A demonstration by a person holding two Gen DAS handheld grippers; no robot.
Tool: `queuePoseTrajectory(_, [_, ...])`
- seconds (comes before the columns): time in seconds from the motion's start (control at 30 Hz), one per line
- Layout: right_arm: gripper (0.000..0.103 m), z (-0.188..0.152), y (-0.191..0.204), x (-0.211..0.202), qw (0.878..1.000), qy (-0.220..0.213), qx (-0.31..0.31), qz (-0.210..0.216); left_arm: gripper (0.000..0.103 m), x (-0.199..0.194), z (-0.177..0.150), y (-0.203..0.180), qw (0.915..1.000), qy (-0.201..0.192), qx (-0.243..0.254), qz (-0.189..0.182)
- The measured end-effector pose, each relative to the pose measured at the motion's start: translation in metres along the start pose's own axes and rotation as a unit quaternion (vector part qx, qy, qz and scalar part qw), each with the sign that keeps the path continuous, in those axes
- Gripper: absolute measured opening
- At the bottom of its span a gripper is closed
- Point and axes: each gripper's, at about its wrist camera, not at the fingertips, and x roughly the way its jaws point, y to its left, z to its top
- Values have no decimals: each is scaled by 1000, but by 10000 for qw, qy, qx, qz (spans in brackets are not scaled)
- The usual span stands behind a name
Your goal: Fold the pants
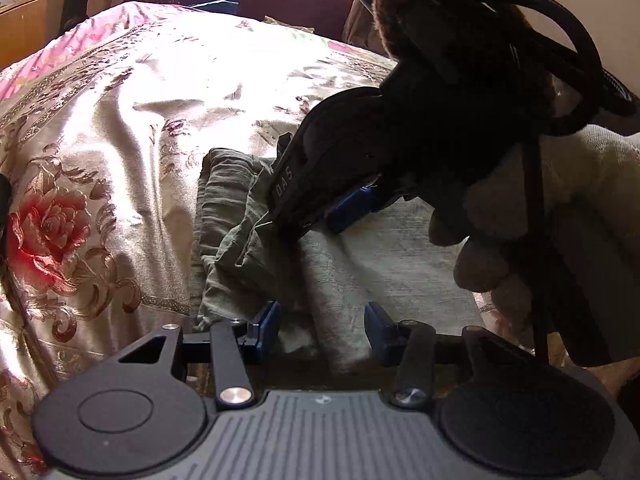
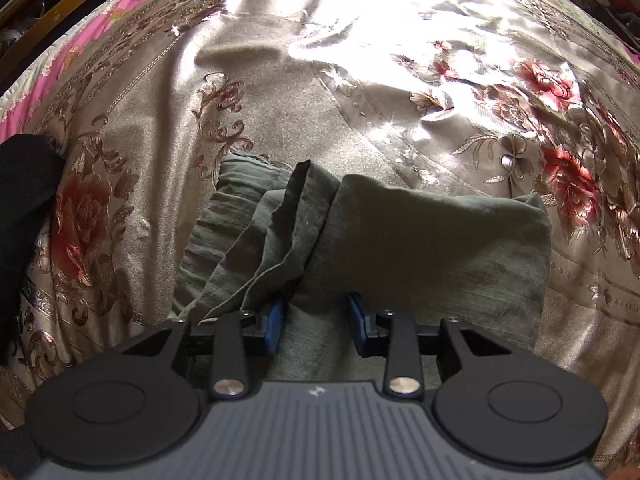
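Both tongs, left tongs [image 1: 320,330] and right tongs [image 2: 316,318], were held spread over the near edge of the pants [image 2: 360,232], folded compactly on the bed [image 2: 280,80], probably for release.

Only thing you can actually read is the pale lettering "DAS" running along the side of the black right gripper [image 1: 320,216] in your left wrist view. There's a tiny light logo on each grey ribbed gripper body [image 2: 316,392], but it's too small to make out.
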Motion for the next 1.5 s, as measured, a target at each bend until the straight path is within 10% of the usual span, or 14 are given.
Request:
queuePoseTrajectory(0.13, [30, -1, -17, 3, 9998, 68, 93, -143, 58, -1, -4, -7, 9997, -18, 207, -113])
queuePoseTrajectory(0.23, [6, -4, -36, -4, 9990, 111, 379, 188, 41, -2, -6, -12, 9994, -31, 288, -194])
queuePoseTrajectory(0.37, [5, -10, -50, -28, 9953, -157, 653, 700, 23, -3, -5, -11, 9994, -89, 175, -296])
queuePoseTrajectory(0.8, [5, 22, -28, -76, 9781, -945, 749, 1696, 20, -58, 17, 39, 9938, -882, -530, -429])
queuePoseTrajectory(1.1, [13, 30, 19, 11, 9880, -516, 443, 1384, 22, -31, 0, 66, 9973, -244, -467, 521])
queuePoseTrajectory(1.5, [39, -6, -52, -81, 9735, -1746, 725, 1286, 35, -61, 16, 62, 9929, -909, -334, 696])
